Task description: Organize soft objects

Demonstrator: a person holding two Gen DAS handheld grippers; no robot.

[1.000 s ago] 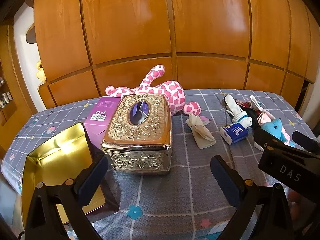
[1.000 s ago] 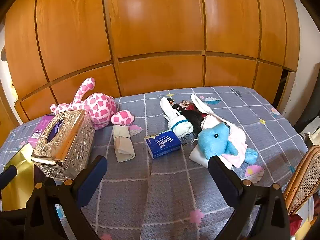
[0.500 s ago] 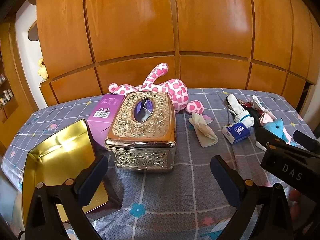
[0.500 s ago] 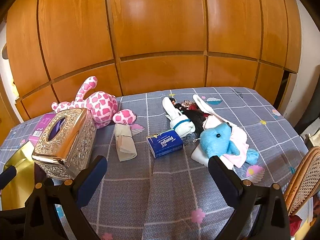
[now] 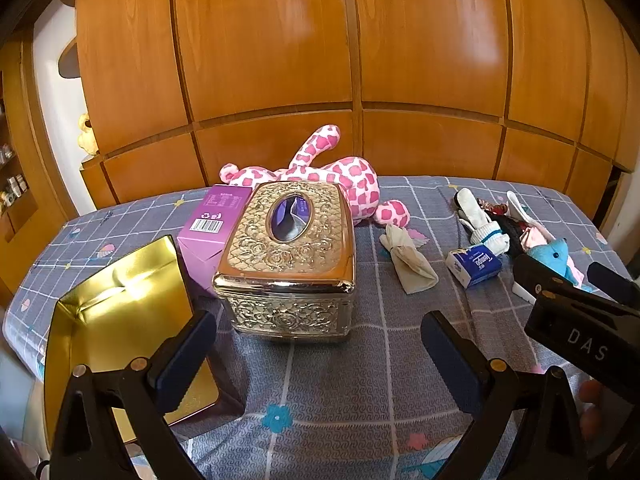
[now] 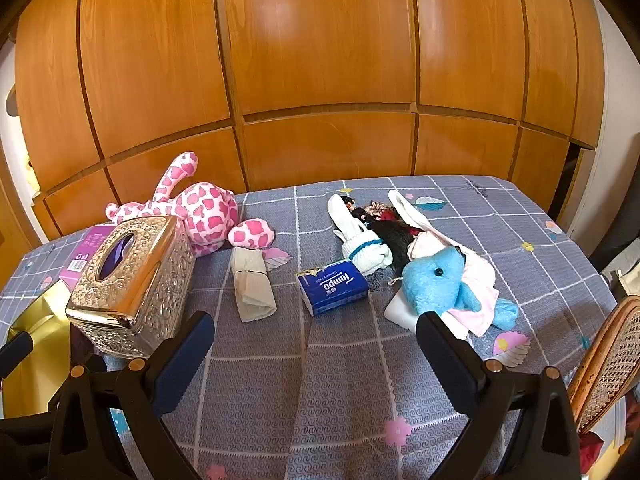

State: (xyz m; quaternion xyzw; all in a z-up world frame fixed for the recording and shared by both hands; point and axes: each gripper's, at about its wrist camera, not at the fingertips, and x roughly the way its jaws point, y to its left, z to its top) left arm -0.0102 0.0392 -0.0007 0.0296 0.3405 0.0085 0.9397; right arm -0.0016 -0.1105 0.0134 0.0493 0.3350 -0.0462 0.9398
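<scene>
A pink spotted plush [image 5: 344, 184] [image 6: 200, 210] lies at the back of the table behind the ornate metal tissue box [image 5: 290, 256] [image 6: 132, 280]. A beige folded cloth [image 5: 410, 262] [image 6: 252, 284], a blue tissue pack [image 5: 474, 266] [image 6: 334, 288], a white sock [image 6: 358, 240], dark doll items [image 6: 390, 232] and a blue plush [image 6: 440, 284] on pink-white cloth lie to the right. My left gripper [image 5: 318, 354] is open and empty above the table's near side, before the tissue box. My right gripper [image 6: 314, 354] is open and empty, short of the tissue pack.
An open gold tin [image 5: 116, 312] sits at the near left, a purple carton [image 5: 212, 224] beside the tissue box. Wooden panelling [image 6: 320, 80] backs the grey patterned tablecloth [image 6: 320, 392]. A wicker chair [image 6: 604, 364] stands at the right edge. The right gripper's body [image 5: 580, 320] shows in the left view.
Both grippers have drawn back and risen slightly, so the table objects look a little farther off. Jaws stay open. No object has moved.
</scene>
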